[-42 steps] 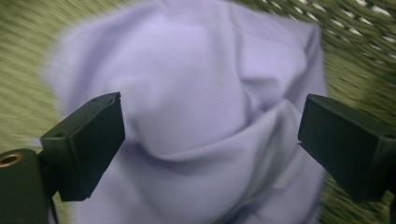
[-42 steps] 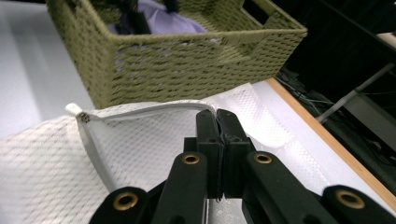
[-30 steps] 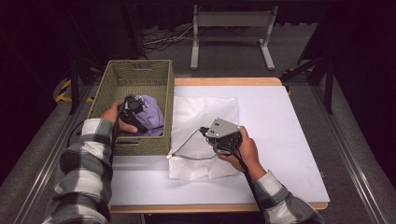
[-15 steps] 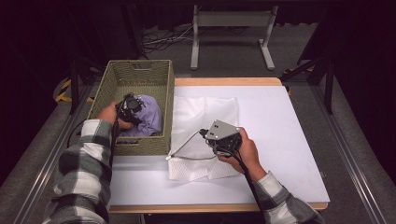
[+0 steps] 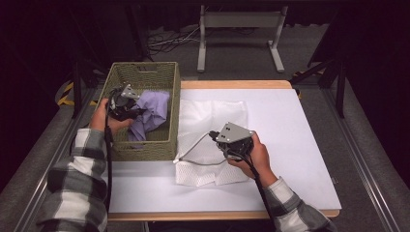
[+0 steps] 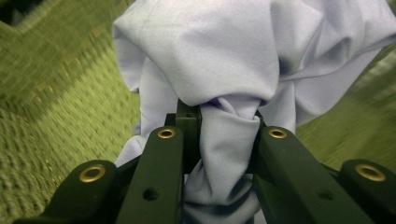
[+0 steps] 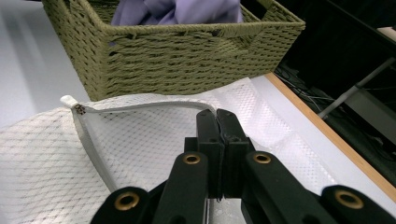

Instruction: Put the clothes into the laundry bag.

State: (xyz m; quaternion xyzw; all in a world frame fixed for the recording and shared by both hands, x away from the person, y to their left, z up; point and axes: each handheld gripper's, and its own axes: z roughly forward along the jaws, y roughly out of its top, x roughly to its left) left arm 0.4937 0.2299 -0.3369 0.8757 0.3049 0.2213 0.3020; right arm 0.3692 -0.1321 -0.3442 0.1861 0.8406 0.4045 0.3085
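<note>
Lilac cloth (image 6: 224,60) bunched in my left tongs (image 6: 226,126), jaws just closed on it, lower folds hidden in basket (image 5: 164,145); right tongs (image 7: 217,123) clenched on mesh bag (image 5: 212,169) rim at basket's 4 o'clock.

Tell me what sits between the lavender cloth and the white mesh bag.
The woven basket's near wall stands between the lavender cloth and the mesh bag, seen in the right gripper view.

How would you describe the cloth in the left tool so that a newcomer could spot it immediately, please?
Find the olive woven basket at the white table's left edge. The lavender cloth bunches up out of it, pinched in the left tool. Unlike the white mesh bag lying beside the basket, it is smooth, opaque and purple.
</note>
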